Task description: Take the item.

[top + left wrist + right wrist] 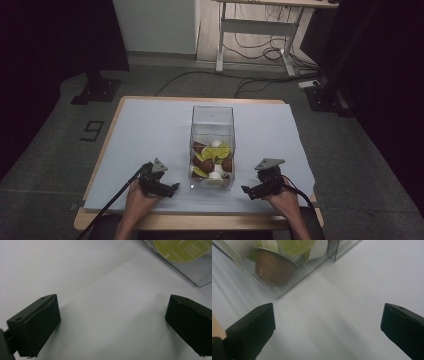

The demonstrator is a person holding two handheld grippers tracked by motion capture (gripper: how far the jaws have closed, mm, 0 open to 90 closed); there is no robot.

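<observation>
I have a tool in each hand, and both rest low on the white sheet covering the bench (150,130), one on either side of the clear box (212,122). My left tool (167,190) sits just to the left of the box's near corner, and my right tool (250,191) sits just to its right. Both have their jaws spread wide with nothing between them; in each gripper view I see only bare white sheet in the gap.

The box stands upright in the middle of the bench, open at the top as far as I can tell, and its lower part holds a heap of coffee pods (212,160): brown, lime green and white ones, lying every which way. From my right tool's camera a brown pod (273,266) presses against the near wall, tipped on its side, with a green one (295,245) above it. From my left tool's camera a green foil lid (181,248) shows flat against the box wall.

I judge this to be the start of the work: nothing is gripped yet and the pods are all inside. To reach one, I would have to lift a tool over the rim and come down from above, since the walls block any approach from the side. The box is narrow, so the wide jaws need lining up with care.
</observation>
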